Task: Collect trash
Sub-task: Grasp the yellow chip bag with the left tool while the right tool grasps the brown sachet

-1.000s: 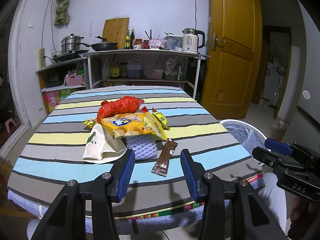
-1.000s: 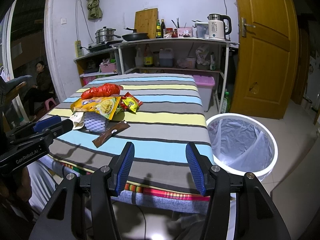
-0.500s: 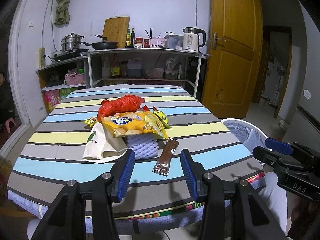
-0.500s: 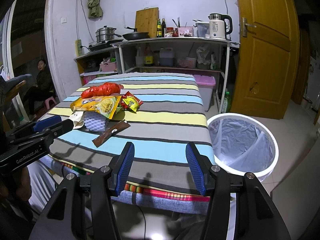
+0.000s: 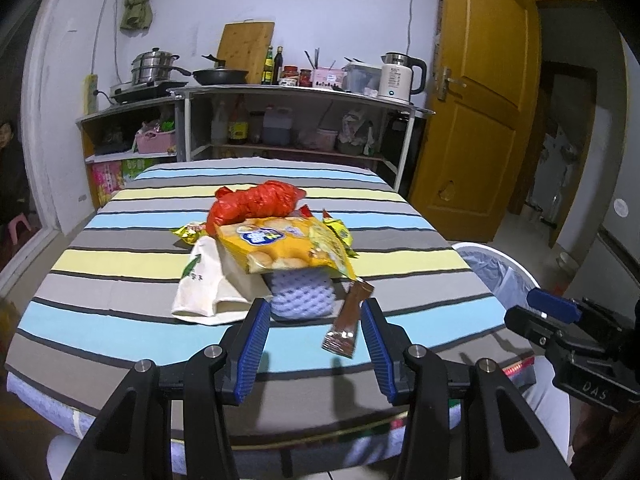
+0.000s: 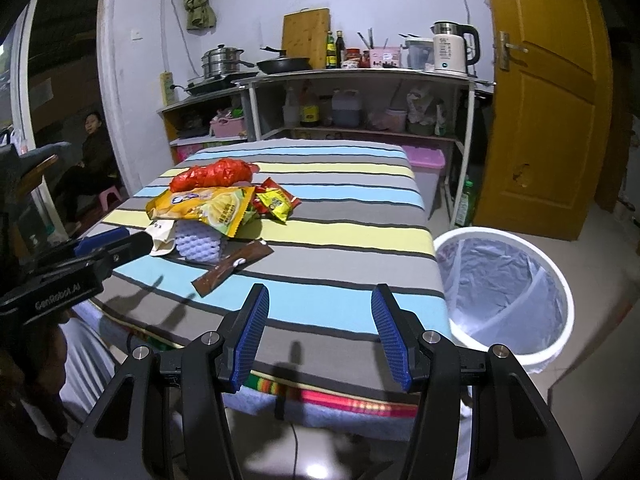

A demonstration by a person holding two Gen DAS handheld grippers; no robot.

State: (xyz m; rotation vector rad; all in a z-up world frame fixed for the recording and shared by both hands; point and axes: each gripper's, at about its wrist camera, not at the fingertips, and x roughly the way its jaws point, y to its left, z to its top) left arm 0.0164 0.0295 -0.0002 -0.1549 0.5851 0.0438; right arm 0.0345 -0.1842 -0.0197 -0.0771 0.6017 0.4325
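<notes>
Trash pile [image 5: 276, 256] sits mid-table, bin [image 6: 505, 300] just beside the table edge [image 6: 434, 252].

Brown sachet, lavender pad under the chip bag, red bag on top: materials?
Brown sachet: looks like laminated foil or plastic film, flat, with crimped ends. Lavender pad: probably soft foam, matte with a dimpled surface. Red bag: thin plastic film, crinkled, with shiny highlights.

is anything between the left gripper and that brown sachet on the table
Nothing visible. The left gripper is open and the brown sachet lies flat on the striped tablecloth just ahead, near its right finger. The purple sponge sits to the sachet's left, not in the path.
</notes>
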